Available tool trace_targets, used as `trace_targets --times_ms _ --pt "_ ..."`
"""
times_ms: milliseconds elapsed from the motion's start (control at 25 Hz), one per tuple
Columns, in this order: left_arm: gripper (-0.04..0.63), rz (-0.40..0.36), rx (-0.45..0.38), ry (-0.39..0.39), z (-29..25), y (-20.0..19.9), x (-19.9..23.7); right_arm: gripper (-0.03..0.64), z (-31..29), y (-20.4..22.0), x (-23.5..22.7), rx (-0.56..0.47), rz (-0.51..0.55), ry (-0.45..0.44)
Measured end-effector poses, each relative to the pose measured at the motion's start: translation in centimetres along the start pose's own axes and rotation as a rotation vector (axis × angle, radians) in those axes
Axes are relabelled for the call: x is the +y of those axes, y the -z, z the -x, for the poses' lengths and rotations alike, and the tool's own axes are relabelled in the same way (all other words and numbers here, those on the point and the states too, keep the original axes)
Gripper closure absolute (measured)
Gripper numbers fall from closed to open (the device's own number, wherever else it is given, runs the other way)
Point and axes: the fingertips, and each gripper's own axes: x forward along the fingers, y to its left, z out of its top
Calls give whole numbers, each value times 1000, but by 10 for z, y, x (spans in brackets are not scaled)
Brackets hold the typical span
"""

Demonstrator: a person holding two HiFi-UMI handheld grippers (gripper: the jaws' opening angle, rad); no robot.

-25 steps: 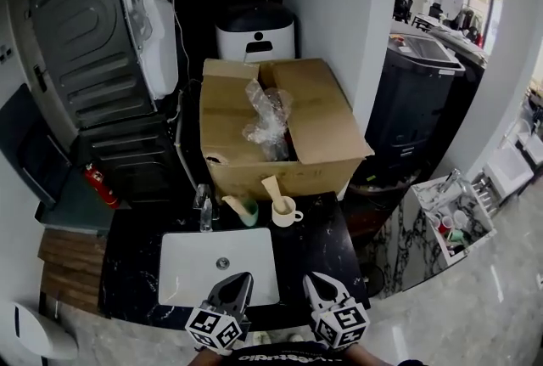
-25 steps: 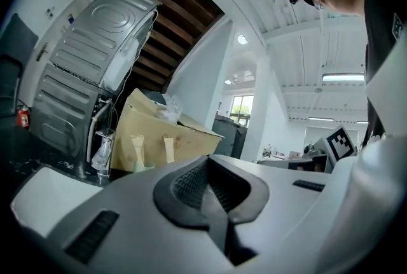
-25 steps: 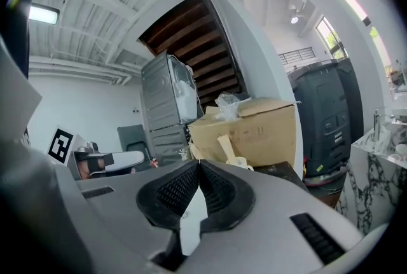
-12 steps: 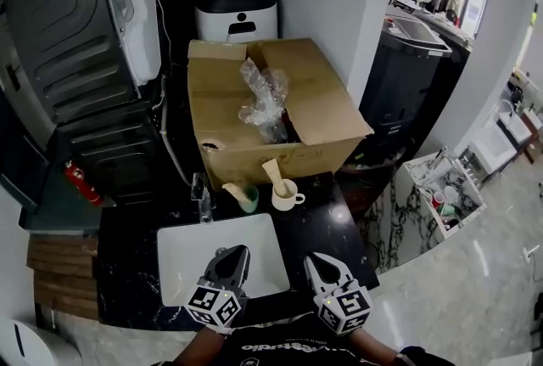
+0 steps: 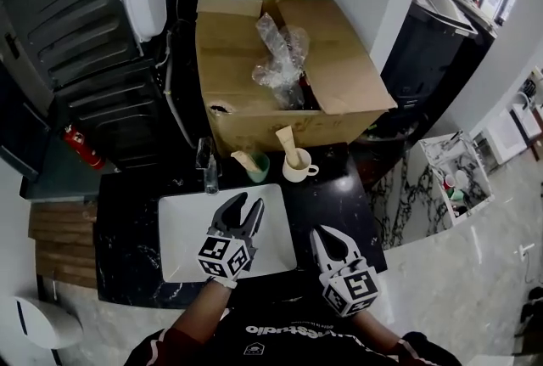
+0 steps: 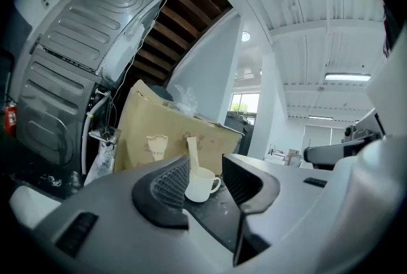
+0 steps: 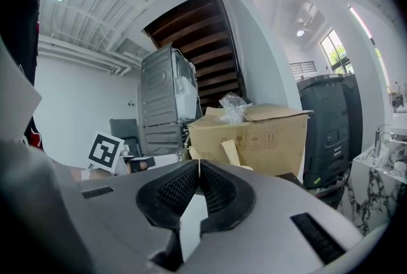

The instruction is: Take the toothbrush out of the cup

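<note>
Toothbrush [image 5: 287, 143] in cup [image 5: 297, 170], L claw [image 5: 249, 202] opening, empty, R claw [image 5: 320, 233] shut

Left tongs [image 5: 249, 205] are over the sink [image 5: 182, 245]. Jaws have just been opening, nothing between them. Right tongs [image 5: 319, 233] are closed, over the desk [image 5: 339, 194] right of the sink. White cup [image 5: 297, 169] with a tilted toothbrush [image 5: 286, 141] is at the desk back, in front of the box [image 5: 254, 59]. Green cup [image 5: 259, 168] is just left of it, tap [image 5: 208, 165] further left.

Dim, daylit, fisheye-warped edges
</note>
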Motion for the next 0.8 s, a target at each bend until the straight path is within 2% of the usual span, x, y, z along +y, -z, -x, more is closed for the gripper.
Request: trace_targets --times_ms 160,320,640,800 --pt "349 52 -17 -55 -24 5 25 577 -2 6 -3 27 -13 -19" --pt "318 59 -3 -114 -47 16 55 577 -3 11 -10 44 -20 -27" --pt "322 103 69 -188 -83 47 96 577 1 13 -16 39 -50 -59" --pt "382 91 74 -184 -90 45 100 577 0 16 -17 50 -46 -76"
